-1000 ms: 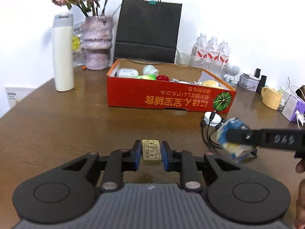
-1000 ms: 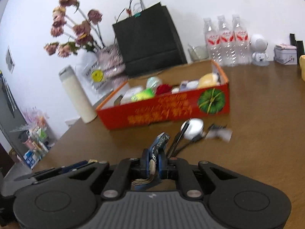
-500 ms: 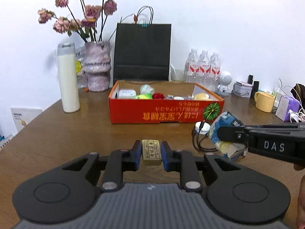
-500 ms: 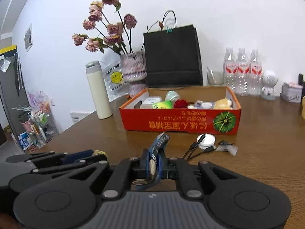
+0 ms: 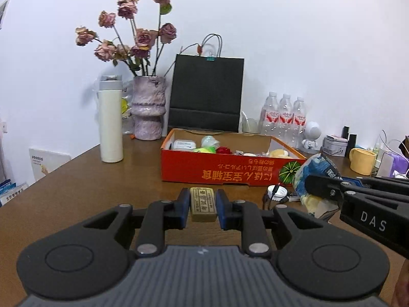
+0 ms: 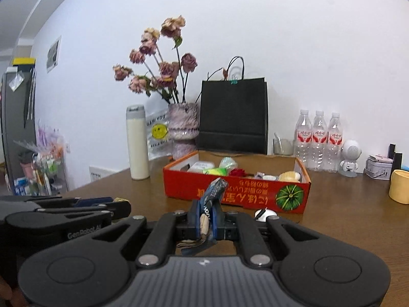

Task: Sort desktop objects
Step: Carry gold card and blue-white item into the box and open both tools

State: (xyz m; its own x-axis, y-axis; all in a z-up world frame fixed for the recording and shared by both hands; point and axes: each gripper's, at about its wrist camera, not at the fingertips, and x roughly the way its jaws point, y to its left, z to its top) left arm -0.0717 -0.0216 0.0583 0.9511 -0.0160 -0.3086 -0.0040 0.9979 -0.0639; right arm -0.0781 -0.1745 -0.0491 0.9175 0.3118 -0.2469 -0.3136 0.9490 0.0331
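My left gripper (image 5: 203,206) is shut on a small tan eraser (image 5: 203,200) and holds it above the brown table, short of the red cardboard box (image 5: 219,172). My right gripper (image 6: 206,217) is shut on a blue snack packet (image 6: 213,194), also above the table in front of the box (image 6: 230,194). The packet (image 5: 315,176) and right gripper also show at the right of the left wrist view. The left gripper's side (image 6: 66,212) shows at the left of the right wrist view. The box holds several small items.
A white round charger with black cables (image 5: 277,192) lies in front of the box. Behind stand a white thermos (image 5: 110,120), a vase of dried roses (image 5: 148,107), a black paper bag (image 5: 207,92), three water bottles (image 5: 283,117), a yellow mug (image 5: 361,160).
Both grippers have risen and levelled, keeping hold of the eraser and the packet. The view now looks across the table at the box rather than down on it.
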